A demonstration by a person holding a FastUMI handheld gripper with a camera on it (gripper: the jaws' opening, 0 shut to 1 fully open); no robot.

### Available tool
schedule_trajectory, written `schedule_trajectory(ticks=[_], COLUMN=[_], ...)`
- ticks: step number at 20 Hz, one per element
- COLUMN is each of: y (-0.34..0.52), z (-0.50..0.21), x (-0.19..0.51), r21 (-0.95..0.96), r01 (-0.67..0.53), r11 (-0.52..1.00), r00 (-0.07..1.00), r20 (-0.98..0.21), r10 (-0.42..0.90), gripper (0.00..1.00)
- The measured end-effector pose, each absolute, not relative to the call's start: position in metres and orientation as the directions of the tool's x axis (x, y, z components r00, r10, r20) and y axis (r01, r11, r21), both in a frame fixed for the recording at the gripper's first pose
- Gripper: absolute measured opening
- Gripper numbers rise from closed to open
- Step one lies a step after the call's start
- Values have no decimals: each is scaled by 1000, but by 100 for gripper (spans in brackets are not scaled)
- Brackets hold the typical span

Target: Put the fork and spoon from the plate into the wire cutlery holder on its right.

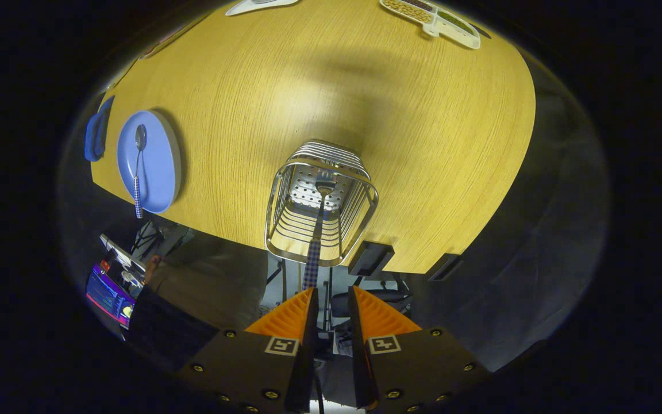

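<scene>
The wire cutlery holder stands on the wooden table just ahead of my fingers. A fork with a checked handle stands inside it, head down on the perforated bottom. The handle's end rises toward my left fingertip. My gripper is open; a gap shows between the fingers and neither presses on the handle. Far off to the left, a spoon with the same checked handle lies on a blue plate, its handle sticking out over the table's edge.
A blue object lies beside the plate, further left. A compartment tray of food and a white dish sit at the table's far side. A person's sleeve and a screen are below the table edge.
</scene>
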State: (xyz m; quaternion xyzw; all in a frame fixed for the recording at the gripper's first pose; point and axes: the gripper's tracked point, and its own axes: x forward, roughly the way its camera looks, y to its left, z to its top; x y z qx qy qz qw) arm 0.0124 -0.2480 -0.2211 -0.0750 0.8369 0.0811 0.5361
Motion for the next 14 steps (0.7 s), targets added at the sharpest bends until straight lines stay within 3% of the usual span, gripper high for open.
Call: schedule_trajectory(ticks=[4,14], y=[-255,-209], z=[-204,-166], x=[6,-27], r21=[34,22], r01=[-209,-210], r11=[977,978], r00=[-388,-163], r20=[-920,-987], r10=[-51,-12], gripper=[29,30])
